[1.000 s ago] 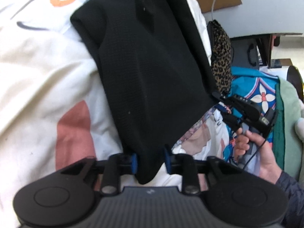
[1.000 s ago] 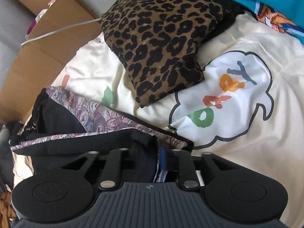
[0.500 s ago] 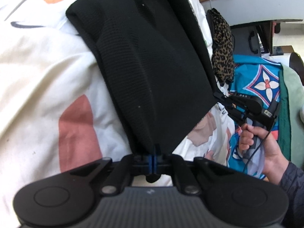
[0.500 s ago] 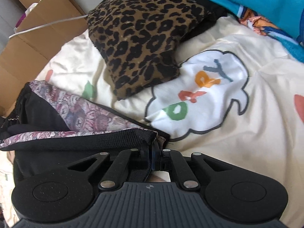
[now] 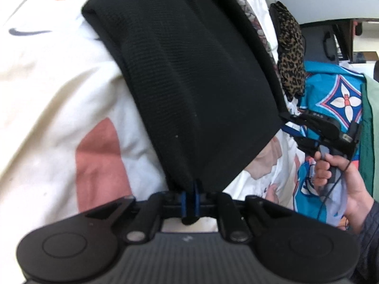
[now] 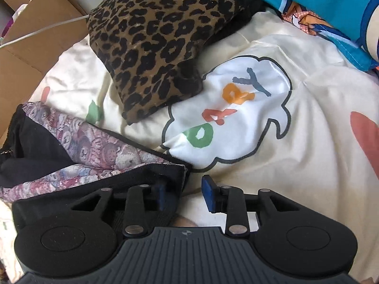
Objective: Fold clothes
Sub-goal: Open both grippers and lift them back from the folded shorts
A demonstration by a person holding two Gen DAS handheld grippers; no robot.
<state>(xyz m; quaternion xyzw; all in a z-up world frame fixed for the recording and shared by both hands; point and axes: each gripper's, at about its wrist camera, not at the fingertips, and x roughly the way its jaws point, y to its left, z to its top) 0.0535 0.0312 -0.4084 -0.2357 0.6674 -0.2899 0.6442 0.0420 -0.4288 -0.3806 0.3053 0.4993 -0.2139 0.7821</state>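
Opens, in the left wrist view, on the cream sheet (image 5: 47,94), its pink blotch at the far left. Finds the black garment (image 5: 189,75) draped over that sheet near the middle, running from the top edge down toward the camera, with a patterned lining along its right border. Pinches the garment's lowest corner in the left gripper (image 5: 190,198): blue pads almost together, knit bunched between them, a tip of cloth poking out below, the jaws having just eased slightly apart. Catches, farther right above the sheet, the garment's other lower corner right at the tips of the right gripper (image 5: 290,124), held in a hand (image 5: 338,179) with a dark sleeve. Moves to the right wrist view: cardboard (image 6: 35,35) beyond the sheet's left edge, the garment on the sheet at lower left, a leopard-print cushion (image 6: 154,47) on the sheet behind it, a speech-bubble print (image 6: 236,108) mid-sheet, teal patterned fabric (image 6: 308,0) at the sheet's upper right. Shows the right gripper spread, just opened: left finger against the garment's hem corner, right finger over bare sheet, nothing pinched.
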